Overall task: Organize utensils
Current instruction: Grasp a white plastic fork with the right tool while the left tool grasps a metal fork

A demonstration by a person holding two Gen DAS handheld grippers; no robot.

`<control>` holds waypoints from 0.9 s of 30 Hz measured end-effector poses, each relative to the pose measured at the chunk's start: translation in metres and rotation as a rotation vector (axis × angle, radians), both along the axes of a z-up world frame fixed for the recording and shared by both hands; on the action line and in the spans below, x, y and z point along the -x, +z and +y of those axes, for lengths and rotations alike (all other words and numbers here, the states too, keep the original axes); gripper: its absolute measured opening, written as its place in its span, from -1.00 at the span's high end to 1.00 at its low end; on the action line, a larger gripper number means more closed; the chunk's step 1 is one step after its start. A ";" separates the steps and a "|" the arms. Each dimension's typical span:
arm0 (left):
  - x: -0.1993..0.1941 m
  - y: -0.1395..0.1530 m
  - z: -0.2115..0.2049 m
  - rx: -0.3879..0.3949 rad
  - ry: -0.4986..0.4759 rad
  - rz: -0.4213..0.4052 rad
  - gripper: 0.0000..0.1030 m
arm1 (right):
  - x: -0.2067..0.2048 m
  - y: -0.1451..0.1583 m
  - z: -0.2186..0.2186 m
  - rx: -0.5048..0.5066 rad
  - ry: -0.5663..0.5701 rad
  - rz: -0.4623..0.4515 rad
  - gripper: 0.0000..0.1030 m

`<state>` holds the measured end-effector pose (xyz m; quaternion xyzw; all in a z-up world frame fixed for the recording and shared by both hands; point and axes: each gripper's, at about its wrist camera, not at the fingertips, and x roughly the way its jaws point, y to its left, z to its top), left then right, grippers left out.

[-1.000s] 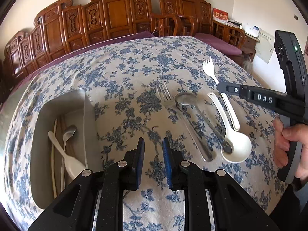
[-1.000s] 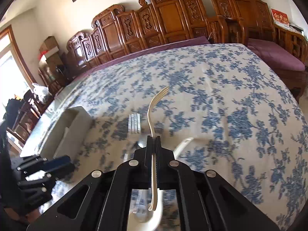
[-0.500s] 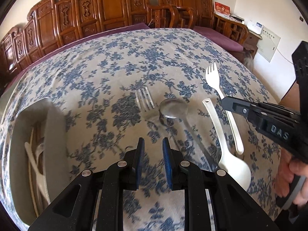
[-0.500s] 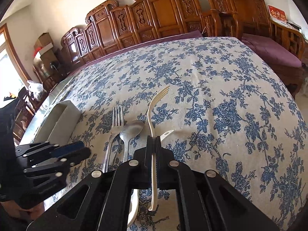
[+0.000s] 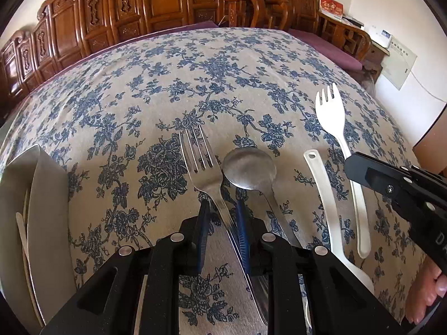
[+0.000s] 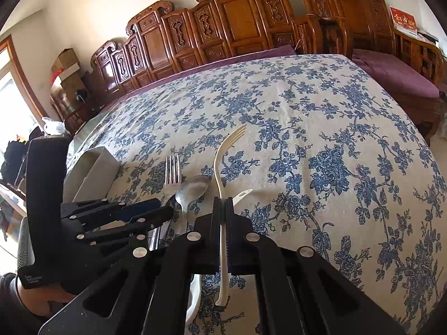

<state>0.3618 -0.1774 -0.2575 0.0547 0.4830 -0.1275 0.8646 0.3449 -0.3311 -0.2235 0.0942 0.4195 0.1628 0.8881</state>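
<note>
The left hand-held gripper (image 5: 222, 233) hangs low over the surface (image 5: 223, 64), which is covered by a cream cloth printed with blue flowers. Its blue-padded jaws stand a little apart, and the handle of the shiny metal fork (image 5: 201, 164) runs through the gap between them; whether either pad touches the handle cannot be told. The fork's tines point away from this hand-held gripper, and the far end of its handle disappears under the black body.

Just to the right of the fork lies the metal spoon (image 5: 250, 167), bowl nearly touching the fork's neck; its handle is also hidden beneath the left hand-held gripper's body. Further right lies the white plastic spoon (image 5: 325, 203), its handle end pointing away and its bowl cut off behind the gripper body.

The right hand-held gripper (image 6: 223, 208) has its jaws clamped on the handle of the cream-white plastic fork (image 6: 223, 156). The fork's tines stick out ahead of the jaws and curve upward, and its handle tip shows behind them. In the left wrist view only the tip of this gripper is seen, with part of a hand (image 5: 427, 287) at the frame edge.

To the left of the left hand-held gripper stands the pale grey rectangular tray (image 5: 46, 209), half cut off by the picture edge; pale utensil handles inside it are hard to make out. Carved wooden furniture (image 6: 237, 22) lines the far side.
</note>
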 end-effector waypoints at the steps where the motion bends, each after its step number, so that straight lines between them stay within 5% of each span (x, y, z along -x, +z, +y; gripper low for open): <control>1: 0.000 0.000 0.000 -0.001 -0.002 0.000 0.66 | 0.000 0.000 0.000 0.000 0.002 0.001 0.92; 10: 0.006 0.001 0.012 -0.012 0.002 0.016 0.88 | 0.003 0.001 0.008 0.002 0.014 0.001 0.92; 27: 0.053 0.050 0.058 -0.024 -0.008 -0.062 0.89 | 0.024 0.006 0.040 0.013 0.035 -0.020 0.92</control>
